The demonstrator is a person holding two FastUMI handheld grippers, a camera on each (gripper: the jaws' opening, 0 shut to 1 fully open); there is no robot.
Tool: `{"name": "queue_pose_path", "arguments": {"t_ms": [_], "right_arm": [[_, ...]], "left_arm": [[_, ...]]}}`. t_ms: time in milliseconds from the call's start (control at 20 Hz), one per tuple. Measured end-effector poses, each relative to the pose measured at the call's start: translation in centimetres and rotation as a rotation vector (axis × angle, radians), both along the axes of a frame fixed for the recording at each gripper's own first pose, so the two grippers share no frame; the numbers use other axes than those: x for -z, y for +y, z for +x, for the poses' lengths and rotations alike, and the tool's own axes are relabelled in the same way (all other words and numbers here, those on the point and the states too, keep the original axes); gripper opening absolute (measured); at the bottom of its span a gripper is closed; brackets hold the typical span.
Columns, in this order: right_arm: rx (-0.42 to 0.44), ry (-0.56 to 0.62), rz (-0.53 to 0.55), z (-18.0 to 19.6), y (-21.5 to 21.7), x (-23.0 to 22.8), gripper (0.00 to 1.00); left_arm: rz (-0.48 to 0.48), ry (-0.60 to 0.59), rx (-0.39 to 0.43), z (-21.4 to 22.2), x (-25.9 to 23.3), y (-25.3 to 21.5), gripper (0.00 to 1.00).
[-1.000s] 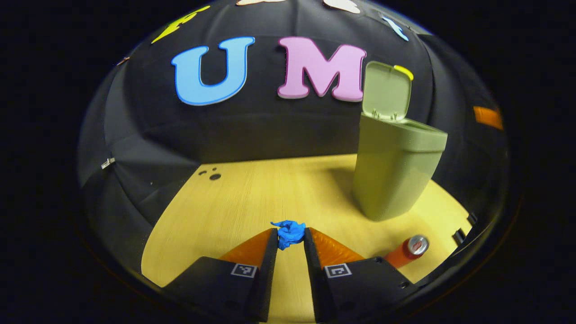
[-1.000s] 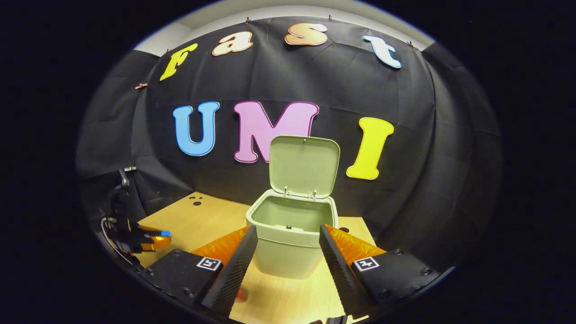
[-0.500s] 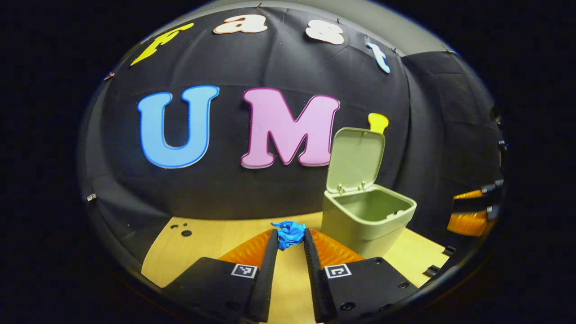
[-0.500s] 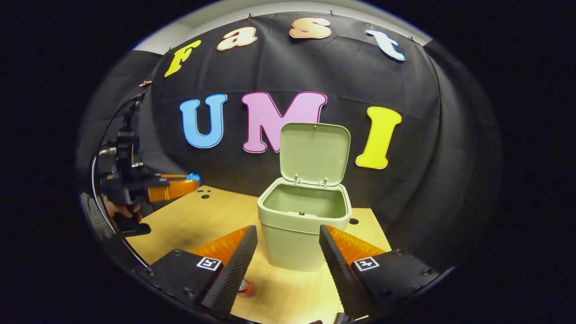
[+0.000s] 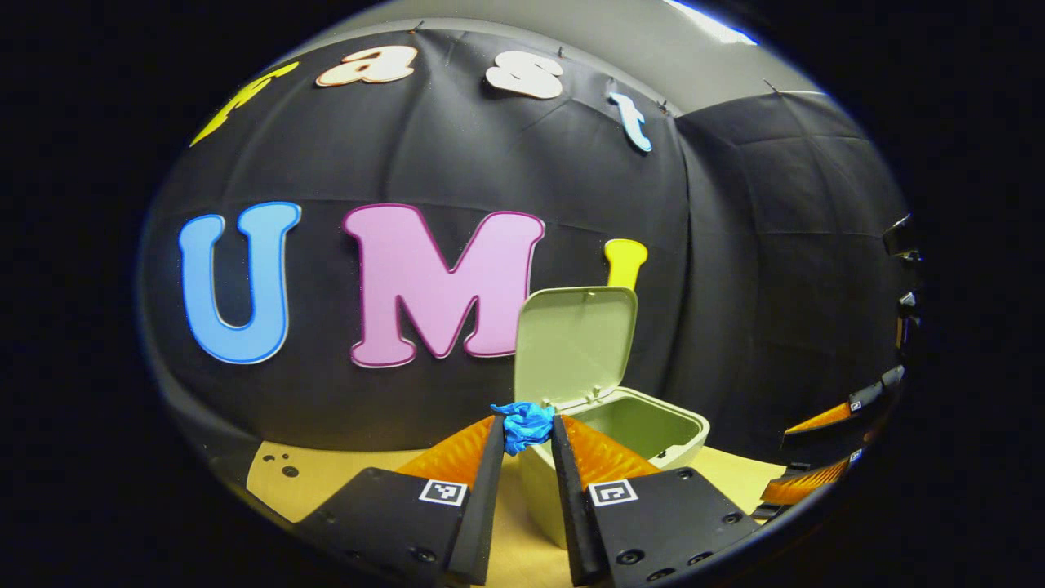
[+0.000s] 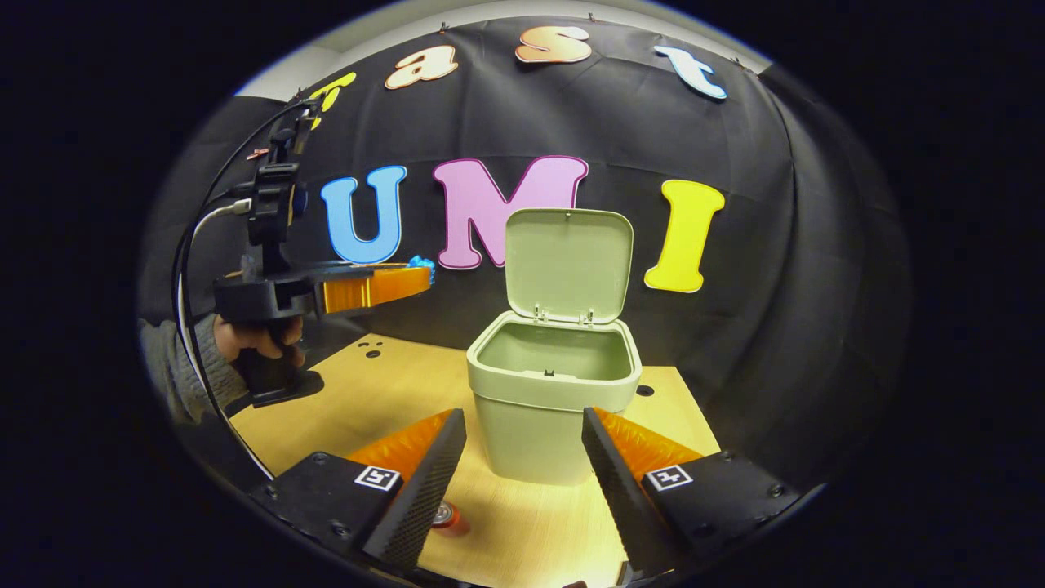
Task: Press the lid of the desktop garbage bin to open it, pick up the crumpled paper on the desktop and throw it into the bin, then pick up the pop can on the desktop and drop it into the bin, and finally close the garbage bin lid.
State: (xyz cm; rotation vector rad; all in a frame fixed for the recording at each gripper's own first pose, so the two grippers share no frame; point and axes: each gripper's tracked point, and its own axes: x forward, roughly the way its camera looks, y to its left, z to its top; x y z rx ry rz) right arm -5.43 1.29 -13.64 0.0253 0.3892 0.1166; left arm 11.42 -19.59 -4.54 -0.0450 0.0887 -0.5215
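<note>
I see only the top of the can (image 6: 445,515); my right gripper's finger (image 6: 416,490) covers the rest. My left fingers (image 5: 571,457) hide the bin's (image 5: 653,425) near corner and part of the paper (image 5: 525,425).

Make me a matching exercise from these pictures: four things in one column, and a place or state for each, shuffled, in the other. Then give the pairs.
Things:
1. crumpled paper
2. lid
3. pop can
4. right gripper

Places or states:
A. standing up open behind the bin's mouth
B. lying on the desktop in front of the bin
C. pinched between the fingers of the left gripper, held above the desktop
D. open, with nothing between its fingers, facing the bin

Pairs: 1-C, 2-A, 3-B, 4-D
</note>
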Motion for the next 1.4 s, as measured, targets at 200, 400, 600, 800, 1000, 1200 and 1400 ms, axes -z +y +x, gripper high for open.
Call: {"name": "queue_pose_path", "arguments": {"t_ms": [200, 400, 600, 800, 1000, 1200, 1400], "right_arm": [[0.014, 0.022, 0.005, -0.6, -0.2, 1.0, 0.93], [0.027, 0.036, -0.006, -0.9, -0.8, 1.4, 0.93], [0.048, 0.042, -0.008, -1.1, -1.6, 1.7, 0.93], [0.067, 0.048, -0.015, -1.2, -2.1, 1.9, 0.93], [0.077, 0.05, -0.019, -1.1, -2.5, 1.9, 0.93], [0.08, 0.051, -0.024, -1.2, -2.7, 1.9, 0.93], [0.068, 0.06, -0.017, -1.4, -2.3, 2.1, 0.93]], "left_arm": [[0.004, 0.012, 0.072, 1.2, 0.7, -3.5, 0.36], [0.024, 0.04, 0.127, 2.4, 2.1, -6.6, 0.4], [0.051, 0.074, 0.163, 3.0, 3.8, -8.5, 0.4], [0.075, 0.102, 0.179, 3.4, 5.4, -9.8, 0.4], [0.102, 0.134, 0.184, 3.5, 6.6, -10.1, 0.43], [0.088, 0.154, 0.183, 3.4, 6.8, -10.0, 0.6], [0.081, 0.15, 0.154, 3.4, 6.7, -9.1, 0.79]]}}
